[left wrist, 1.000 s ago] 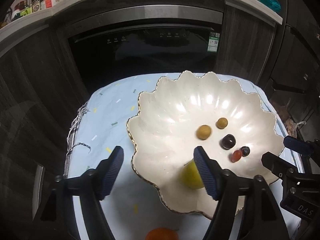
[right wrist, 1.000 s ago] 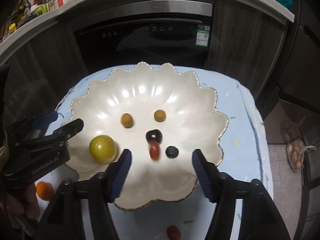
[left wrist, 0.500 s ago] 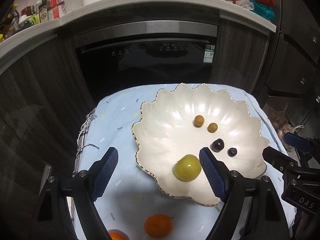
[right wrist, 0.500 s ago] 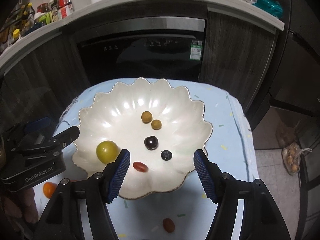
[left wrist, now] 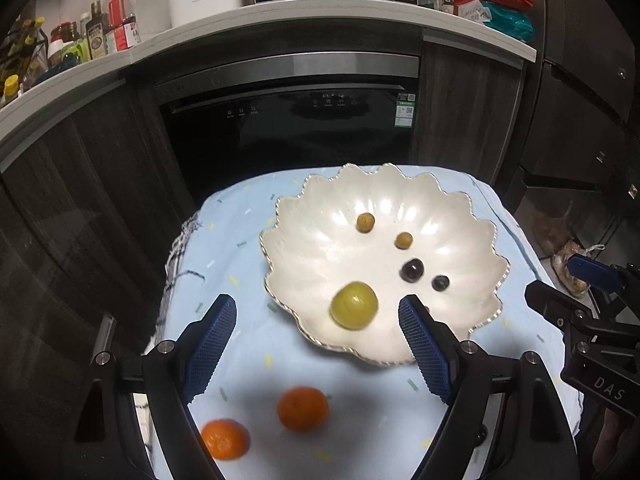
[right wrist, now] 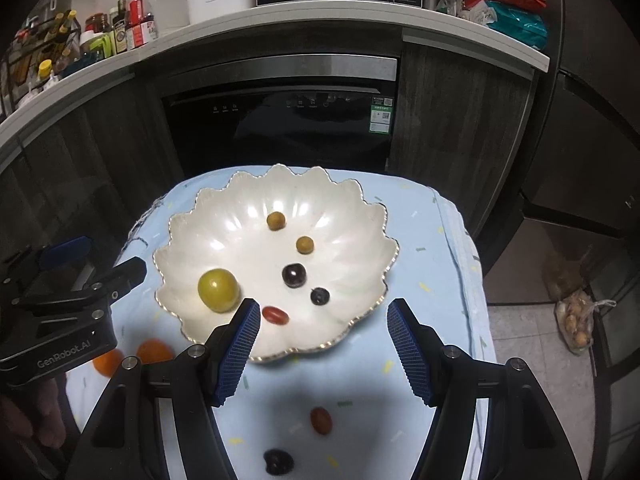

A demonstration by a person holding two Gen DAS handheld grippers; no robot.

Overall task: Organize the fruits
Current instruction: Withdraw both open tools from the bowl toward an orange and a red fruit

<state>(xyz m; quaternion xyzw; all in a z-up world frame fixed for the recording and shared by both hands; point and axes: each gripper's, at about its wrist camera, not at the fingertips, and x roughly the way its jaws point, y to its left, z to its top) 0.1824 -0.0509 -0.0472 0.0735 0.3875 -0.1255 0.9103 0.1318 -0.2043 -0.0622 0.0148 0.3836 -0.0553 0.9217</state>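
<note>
From the left wrist, the left gripper (left wrist: pixel 316 344) hangs over the blue cloth (left wrist: pixel 240 344) with its jaws wide apart and nothing between the pads. The scalloped white bowl (left wrist: pixel 472 232) sits toward the cloth's far right edge and holds a yellow-green fruit (left wrist: pixel 354 305) near its near rim, two small tan fruits (left wrist: pixel 365 223), a dark cherry (left wrist: pixel 412 270) and a blueberry (left wrist: pixel 440 282). Two oranges (left wrist: pixel 303 408) lie on the cloth near its near edge, apart from the bowl. From the right wrist, the right gripper (right wrist: pixel 323 354) stands with its jaws moderately apart and empty above the bowl's near rim, a red cherry tomato (right wrist: pixel 275 315) in the bowl just beyond its left pad. Another small red fruit (right wrist: pixel 321 420) and a dark fruit (right wrist: pixel 278 461) lie on the cloth at its near edge.
</note>
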